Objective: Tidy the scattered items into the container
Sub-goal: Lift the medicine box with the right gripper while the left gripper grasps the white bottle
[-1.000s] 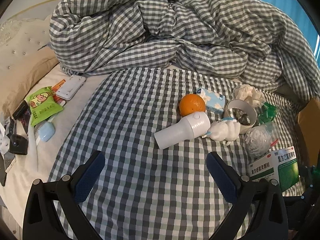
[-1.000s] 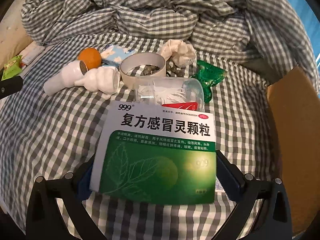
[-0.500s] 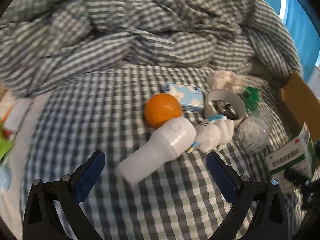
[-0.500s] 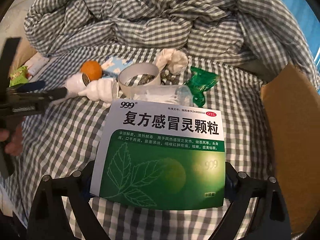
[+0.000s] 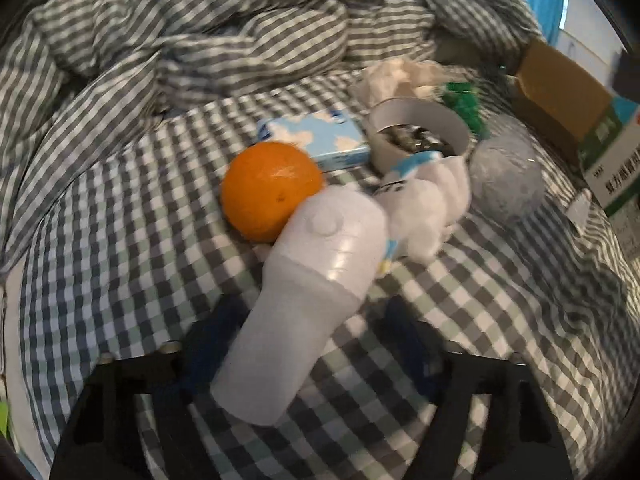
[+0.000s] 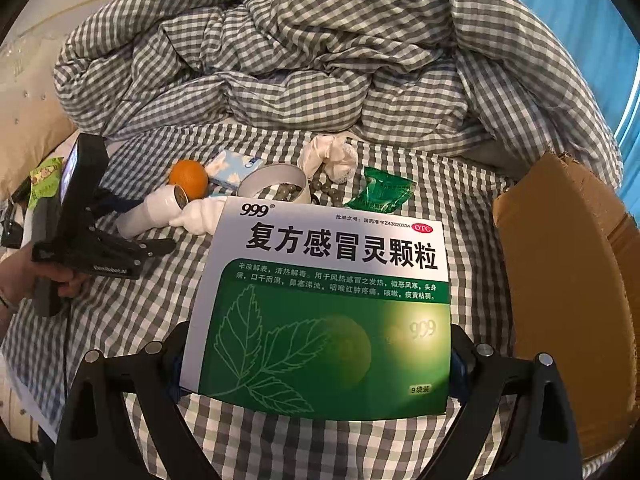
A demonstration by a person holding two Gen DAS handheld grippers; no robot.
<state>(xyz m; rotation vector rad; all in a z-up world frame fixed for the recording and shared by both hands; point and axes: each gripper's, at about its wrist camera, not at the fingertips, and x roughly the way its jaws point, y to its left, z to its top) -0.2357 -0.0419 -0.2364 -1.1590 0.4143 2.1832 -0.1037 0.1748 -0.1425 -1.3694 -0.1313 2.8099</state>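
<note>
a: though smeared by motion, plainly closer than a second ago: left tool (image 5: 310, 332) brought right down over the white handheld device (image 5: 308, 304), jaws apart and straddling its handle, narrower than before but not clamped on it yet.

b: meaning what for the tidy-up?

a: next item lined up for a pickup. still lying on the bed, pressed against the orange (image 5: 270, 190) and the plush toy (image 5: 424, 208), so likely to nudge both on closing.

b: and the right tool (image 6: 318, 348)?

a: clamped on the medicine box (image 6: 332, 300) near its lower edge, held upright and carried higher above the checked sheet (image 6: 132, 312) than a second ago. not inside the cardboard box (image 6: 568, 280) yet (close though, just to the right).

b: anything caught by one wrist only?

a: from the right wrist: the person's hand (image 6: 60, 280) gripping the left tool's handle, loose beads (image 6: 328, 190) spilled beside the white ring, the green sachet (image 6: 378, 192) in full. from the left wrist: the round button on the device, plus the clear jar (image 5: 506, 168), hidden behind the medicine box in the other view. medicine box itself only a blurred corner at the far right edge there, next to the cardboard.
</note>
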